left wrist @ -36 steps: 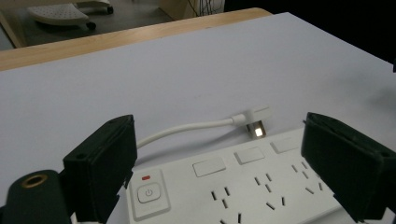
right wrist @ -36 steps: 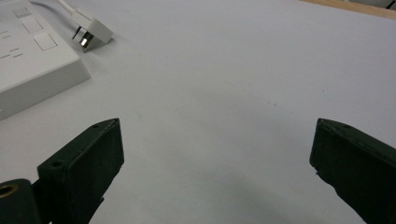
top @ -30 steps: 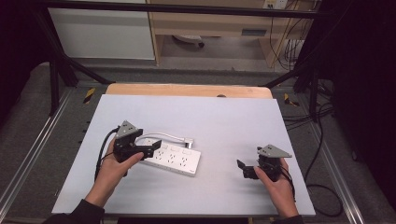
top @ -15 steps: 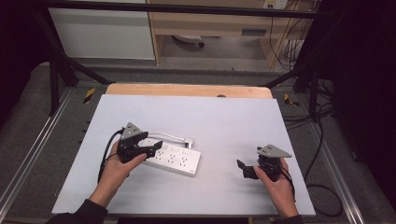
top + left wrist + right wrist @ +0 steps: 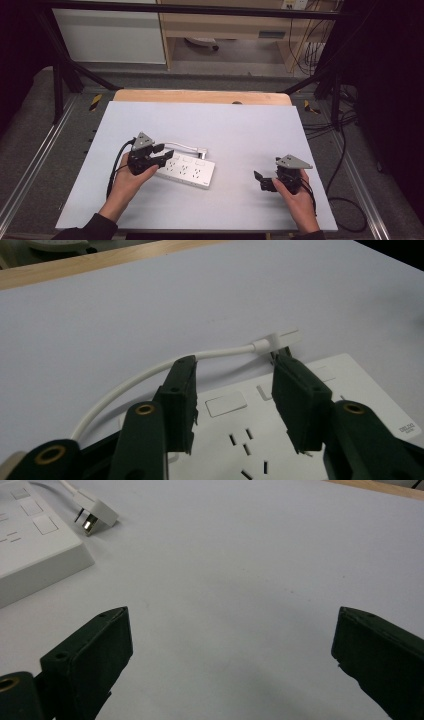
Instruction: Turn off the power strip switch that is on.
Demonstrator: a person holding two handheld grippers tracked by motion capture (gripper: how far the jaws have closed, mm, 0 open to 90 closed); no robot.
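Note:
A white power strip (image 5: pixel 192 173) lies flat on the white table top (image 5: pixel 225 125), left of centre. Its white cable (image 5: pixel 181 145) curves along its far side and ends in a flat white plug (image 5: pixel 202 150) lying on the table. My left gripper (image 5: pixel 164 153) hovers open over the strip's left end. In the left gripper view the jaws (image 5: pixel 240 405) stand apart above the strip's sockets (image 5: pixel 247 440), with the cable (image 5: pixel 145 377) and plug (image 5: pixel 277 339) beyond. My right gripper (image 5: pixel 261 181) is open near the front right, holding nothing; its view shows the strip (image 5: pixel 30 555) and plug (image 5: pixel 95 516) far off.
A bare wooden strip (image 5: pixel 200 96) runs along the table's far edge. Metal rails (image 5: pixel 30 165) flank the table on the floor, and dark cables (image 5: pixel 345 145) trail at the right. Behind stands a shelf unit (image 5: pixel 225 25).
My left gripper has moved right and forward, from beside the strip's left end to over it. The right gripper has stayed in place.

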